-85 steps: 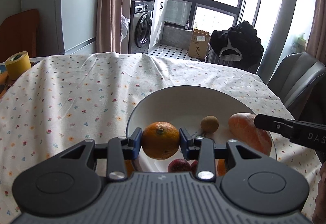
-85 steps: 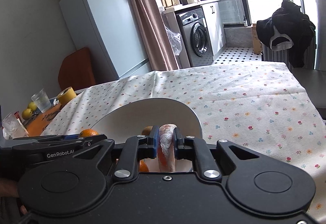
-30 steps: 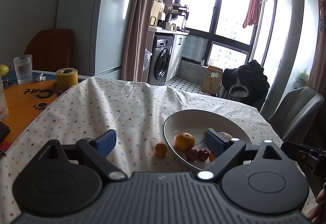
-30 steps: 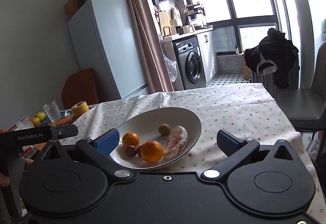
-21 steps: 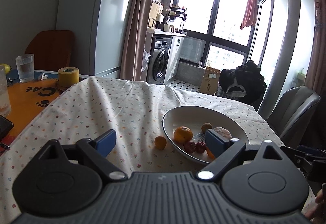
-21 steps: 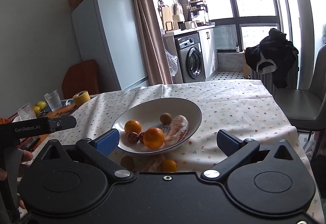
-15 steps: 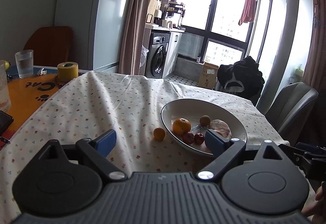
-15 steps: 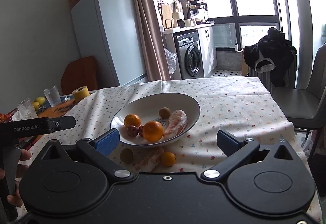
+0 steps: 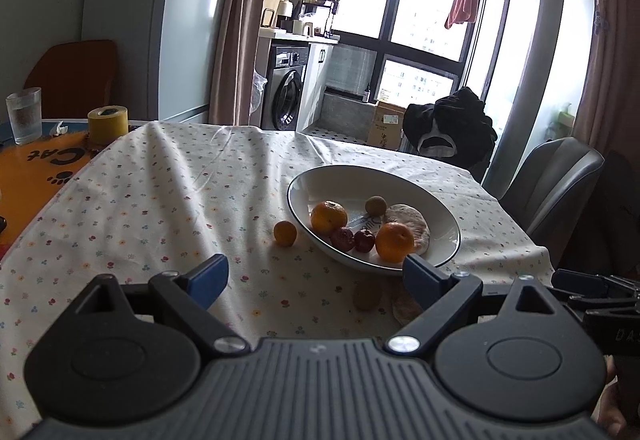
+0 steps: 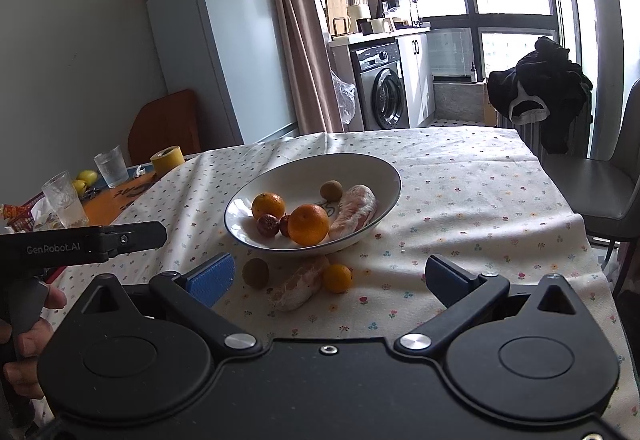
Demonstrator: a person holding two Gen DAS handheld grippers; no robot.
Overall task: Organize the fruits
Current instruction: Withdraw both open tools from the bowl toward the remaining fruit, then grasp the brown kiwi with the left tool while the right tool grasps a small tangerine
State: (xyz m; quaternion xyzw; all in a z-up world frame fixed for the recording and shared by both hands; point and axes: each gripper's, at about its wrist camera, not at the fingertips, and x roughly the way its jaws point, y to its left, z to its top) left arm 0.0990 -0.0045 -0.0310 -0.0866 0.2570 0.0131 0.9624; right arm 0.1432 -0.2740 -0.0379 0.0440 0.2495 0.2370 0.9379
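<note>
A white bowl stands on the flowered tablecloth. It holds two oranges, a kiwi, a peeled citrus piece and two dark red fruits. On the cloth in front of the bowl lie another kiwi, a second peeled piece and a small orange. My left gripper is open and empty, held back from the bowl. My right gripper is open too, above the loose fruit.
A yellow tape roll, drinking glasses and lemons sit on the orange mat at the far left. A grey chair stands past the table's right edge. A hand holds the left gripper's handle.
Both grippers let go of the orange and the peeled piece in the bowl, opened, and drew back and up. The loose fruit in front of the bowl came into view.
</note>
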